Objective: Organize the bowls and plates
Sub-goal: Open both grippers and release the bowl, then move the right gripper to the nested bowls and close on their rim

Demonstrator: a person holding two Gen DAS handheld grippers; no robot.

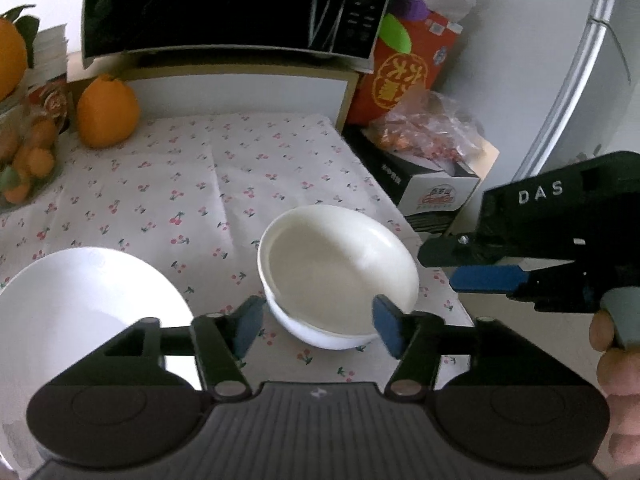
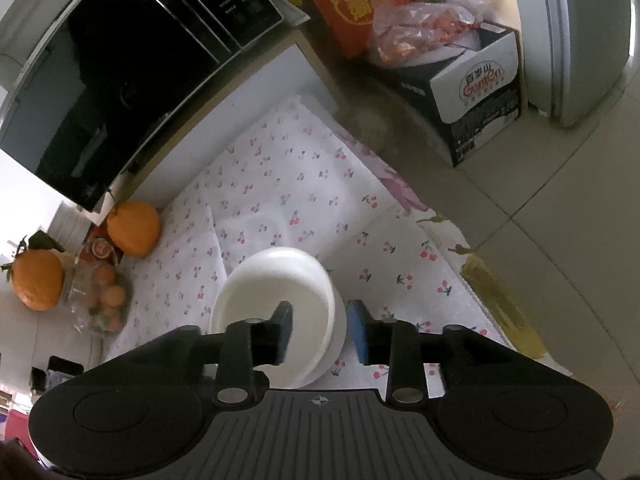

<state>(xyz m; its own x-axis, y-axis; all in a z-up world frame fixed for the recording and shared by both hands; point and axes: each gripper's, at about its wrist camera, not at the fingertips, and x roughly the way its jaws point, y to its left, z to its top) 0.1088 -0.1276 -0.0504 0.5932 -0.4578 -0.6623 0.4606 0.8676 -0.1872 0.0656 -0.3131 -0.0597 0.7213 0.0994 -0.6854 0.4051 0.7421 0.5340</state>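
Your left gripper (image 1: 318, 326) is spread wide, and its two blue pads (image 1: 247, 330) stand on either side of the near wall of the stacked white bowls (image 1: 338, 276), which sit on the cherry-print cloth (image 1: 224, 184) at about 12 o'clock from that gripper. The pads are close to the bowl wall, but you can see a gap on both sides, so they pinch nothing. A second white bowl (image 1: 86, 308) lies on the cloth at 9 o'clock from the left gripper, partly hidden under its body. Your right gripper (image 2: 320, 330) is also parted, less wide than the left one. In the right wrist view its left pad (image 2: 285, 330) hangs over the inside of the stacked bowls (image 2: 276, 296) and its right pad stands just outside the wall, so the rim lies between the two; whether the pads touch the rim I cannot tell. In the left wrist view the same right gripper (image 1: 456, 268) comes in from 3 o'clock, its tips just beside the rim of the bowls. At 12 o'clock, behind the cloth, stands a black microwave oven (image 1: 224, 4), with a large orange citrus fruit (image 1: 107, 112) at 10 o'clock and a red gift box (image 1: 404, 68) at 1 o'clock.
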